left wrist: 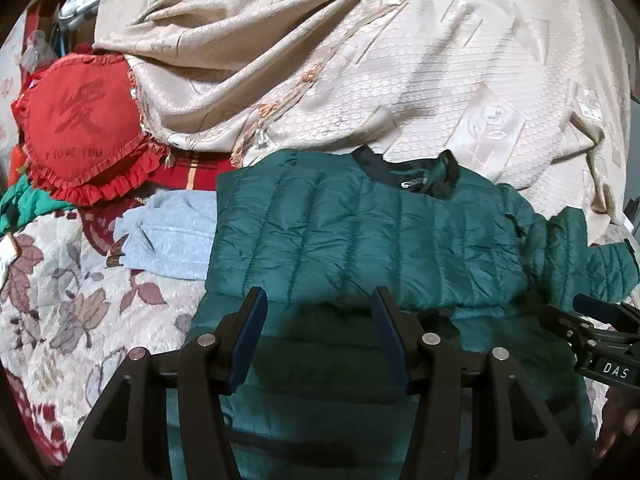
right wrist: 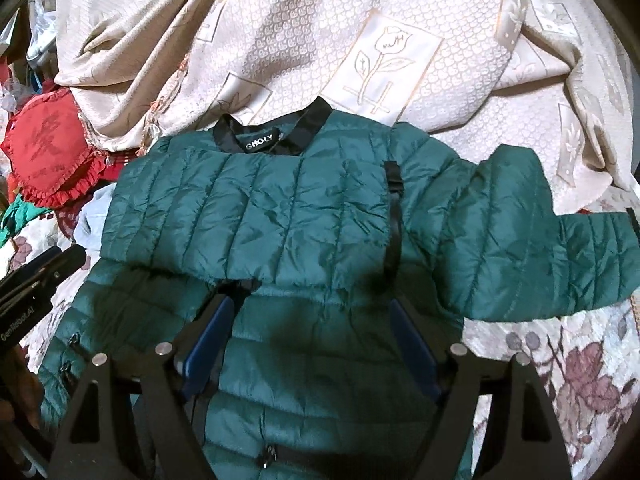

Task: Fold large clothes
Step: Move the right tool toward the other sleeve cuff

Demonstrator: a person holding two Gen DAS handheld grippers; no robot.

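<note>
Both wrist cameras look forward and down along their own fingers, close above a green quilted jacket [left wrist: 360, 232] on a floral bedspread [left wrist: 72, 304]. The left view sits to the jacket's left, the right view further right. The 2 views share the jacket, its black collar [right wrist: 276, 130], a red heart cushion [left wrist: 80, 128] and a beige patterned cloth [right wrist: 304, 40].

Dim warm light — fisheye-warped, vignetted edges

Green quilted jacket [right wrist: 280, 216] under open right tool [right wrist: 312, 336]
</note>
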